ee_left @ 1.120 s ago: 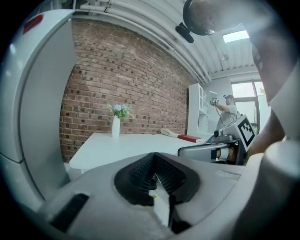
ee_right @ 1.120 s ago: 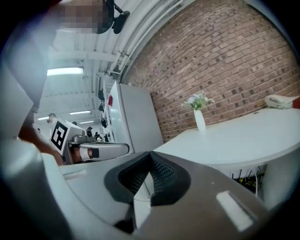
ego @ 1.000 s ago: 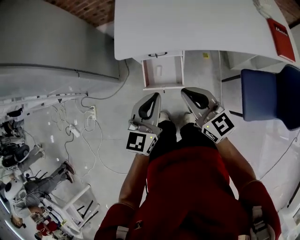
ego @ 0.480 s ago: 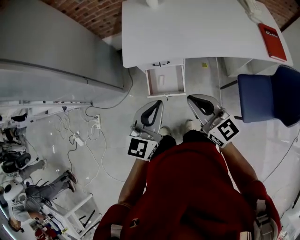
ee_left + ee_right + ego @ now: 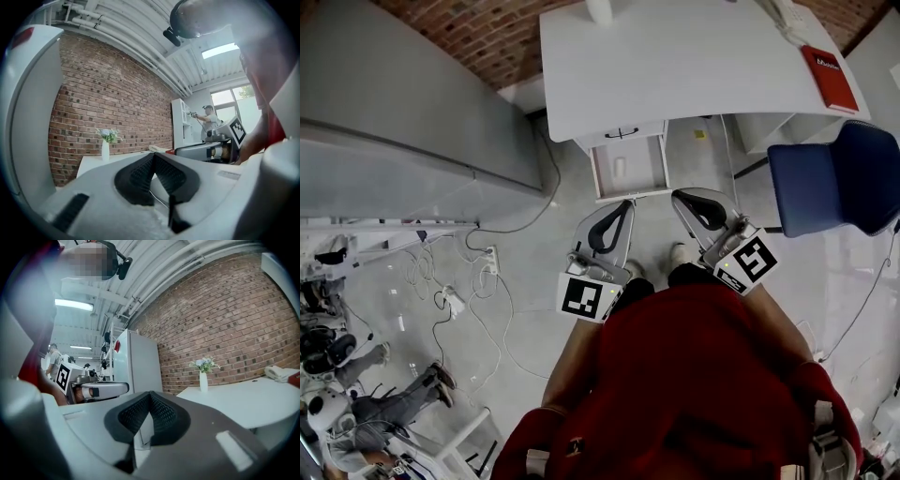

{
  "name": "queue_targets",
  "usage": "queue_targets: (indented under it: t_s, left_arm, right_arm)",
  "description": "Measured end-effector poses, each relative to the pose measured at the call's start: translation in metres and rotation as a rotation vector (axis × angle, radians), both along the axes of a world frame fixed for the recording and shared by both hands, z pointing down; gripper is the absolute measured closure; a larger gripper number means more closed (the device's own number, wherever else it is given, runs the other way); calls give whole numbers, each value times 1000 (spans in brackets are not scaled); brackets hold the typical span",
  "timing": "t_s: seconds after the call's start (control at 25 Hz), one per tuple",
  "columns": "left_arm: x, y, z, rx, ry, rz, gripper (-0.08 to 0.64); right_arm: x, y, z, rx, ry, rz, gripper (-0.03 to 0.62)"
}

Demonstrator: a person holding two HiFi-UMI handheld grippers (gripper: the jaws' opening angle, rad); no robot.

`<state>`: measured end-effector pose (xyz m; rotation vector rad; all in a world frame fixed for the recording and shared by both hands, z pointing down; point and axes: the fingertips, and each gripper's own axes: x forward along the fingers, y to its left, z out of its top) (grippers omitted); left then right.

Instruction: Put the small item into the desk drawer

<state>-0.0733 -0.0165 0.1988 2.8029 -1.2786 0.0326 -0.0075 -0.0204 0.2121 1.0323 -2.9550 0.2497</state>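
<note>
Left gripper (image 5: 624, 205) and right gripper (image 5: 682, 198): jaws closed, nothing between them, held low as before. Desk drawer (image 5: 630, 193) stands open under the front edge of the desk (image 5: 694, 66), small item (image 5: 620, 167) lying inside. The desk sits farther off than a second ago, so the person is backing away and placing looks done. Red book (image 5: 826, 75) at the desk's right edge: white lettering, unreadable.

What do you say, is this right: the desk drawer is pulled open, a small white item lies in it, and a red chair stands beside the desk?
Not quite. The chair is blue, not red, as the head view shows. The rest holds: the desk drawer is pulled open, a small white item lies in it, and the chair stands beside the desk.
</note>
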Motion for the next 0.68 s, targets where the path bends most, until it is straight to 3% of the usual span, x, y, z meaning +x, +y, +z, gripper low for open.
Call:
queue_targets:
  t_s: [0.28,0.68]
  left_arm:
    - [-35,7,11,-5,-13,24,555]
    - [-44,13,15,16,6,50,555]
  right_arm:
    - [-22,8,-2,1,33,35,586]
    - [-27,17,4,9,40,73,586]
